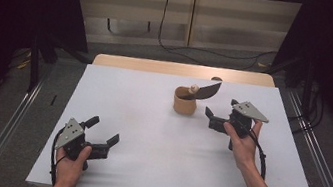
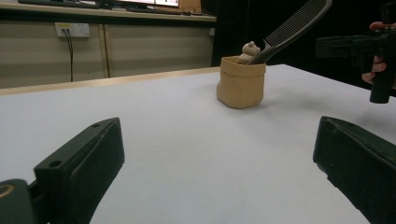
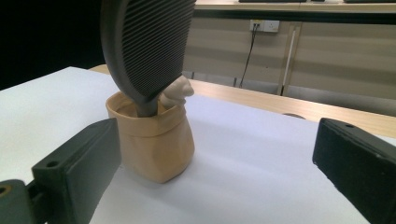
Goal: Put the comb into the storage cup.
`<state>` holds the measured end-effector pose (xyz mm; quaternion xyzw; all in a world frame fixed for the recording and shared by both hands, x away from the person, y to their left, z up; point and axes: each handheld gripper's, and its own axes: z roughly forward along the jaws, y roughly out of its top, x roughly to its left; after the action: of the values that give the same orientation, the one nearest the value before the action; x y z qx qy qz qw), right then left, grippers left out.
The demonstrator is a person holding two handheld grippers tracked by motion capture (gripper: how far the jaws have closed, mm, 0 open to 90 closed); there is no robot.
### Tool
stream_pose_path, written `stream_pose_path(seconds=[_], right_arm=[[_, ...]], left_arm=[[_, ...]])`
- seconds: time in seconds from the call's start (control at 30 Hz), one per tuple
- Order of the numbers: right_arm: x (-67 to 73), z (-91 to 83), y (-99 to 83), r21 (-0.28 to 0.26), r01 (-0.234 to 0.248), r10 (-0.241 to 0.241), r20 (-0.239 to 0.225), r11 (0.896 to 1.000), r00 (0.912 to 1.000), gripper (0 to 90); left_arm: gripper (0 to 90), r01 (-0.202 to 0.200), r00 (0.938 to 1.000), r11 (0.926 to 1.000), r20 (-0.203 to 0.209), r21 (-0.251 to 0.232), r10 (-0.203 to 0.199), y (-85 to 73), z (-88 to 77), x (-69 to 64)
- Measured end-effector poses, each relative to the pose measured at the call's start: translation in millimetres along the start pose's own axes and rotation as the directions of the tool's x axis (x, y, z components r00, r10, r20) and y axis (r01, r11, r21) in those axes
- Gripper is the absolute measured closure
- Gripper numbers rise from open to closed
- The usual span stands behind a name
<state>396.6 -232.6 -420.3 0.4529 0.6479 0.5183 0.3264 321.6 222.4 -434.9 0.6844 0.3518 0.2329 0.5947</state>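
White table (image 1: 147, 136) before a beige wall, left gripper (image 1: 104, 137) low at near-left edge, jaws apart and empty, tan pouch (image 1: 185, 101) mid-table holding black comb (image 1: 204, 90) and small figurine (image 1: 194, 88), right gripper (image 1: 211, 118) just beside pouch, jaws apart, empty

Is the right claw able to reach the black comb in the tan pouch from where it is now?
Probably yes. The right claw is open beside the tan pouch, and the black comb leans out toward it with nothing between them.
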Motion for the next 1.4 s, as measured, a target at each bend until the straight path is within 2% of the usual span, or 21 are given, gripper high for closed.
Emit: stream_pose_path(seconds=[0.27,0.43,0.6,0.73,0.87,0.93,0.97,1.13,1.4], right_arm=[[1.3,-13.0,-2.1,-0.024,0.005,-0.005,-0.003,1.000,1.0000,0.7],[2.4,-21.8,-5.7,-0.029,0.006,-0.006,0.002,1.000,1.0000,0.5],[1.7,-30.0,-12.1,-0.023,0.014,-0.014,0.004,1.000,0.9999,0.4],[0.8,-35.5,-13.8,-0.041,0.015,-0.014,0.011,0.999,0.9998,0.7],[1.0,-43.3,-16.1,-0.051,0.020,-0.019,0.008,0.999,0.9998,0.6],[0.8,-47.0,-17.7,-0.054,0.015,-0.014,0.009,0.998,0.9999,0.5],[0.4,-49.0,-18.5,-0.057,0.015,-0.014,0.008,0.998,0.9999,0.5],[-0.6,-57.0,-20.3,-0.067,0.018,-0.016,0.027,0.998,0.9995,0.3],[-5.5,-72.6,-23.9,-0.090,0.018,-0.014,0.043,0.996,0.9990,0.2]], left_arm=[[2.2,0.006,0.9999,0.9998,-0.011,0.017,-0.006,-0.4,0.3,-0.4],[2.2,0.011,0.9999,0.9999,-0.008,0.004,-0.011,0.3,-1.2,-1.5],[2.2,0.004,0.9999,1.0000,-0.016,0.003,-0.004,0.4,-2.5,-0.9],[2.2,0.007,0.9998,1.0000,-0.019,-0.005,-0.007,0.5,-3.2,-0.8],[2.3,0.000,0.9998,1.0000,-0.020,-0.002,0.000,0.5,-3.3,-1.7],[2.8,-0.016,0.9997,0.9998,-0.019,0.009,0.016,0.6,-3.5,-1.8],[2.8,-0.010,0.9998,0.9999,-0.020,0.007,0.010,0.5,-3.3,-2.7],[3.1,-0.019,0.9994,0.9998,-0.029,0.006,0.019,1.1,-4.9,-4.2],[3.2,-0.007,0.9992,1.0000,-0.040,0.002,0.007,1.5,-5.7,-7.8]])
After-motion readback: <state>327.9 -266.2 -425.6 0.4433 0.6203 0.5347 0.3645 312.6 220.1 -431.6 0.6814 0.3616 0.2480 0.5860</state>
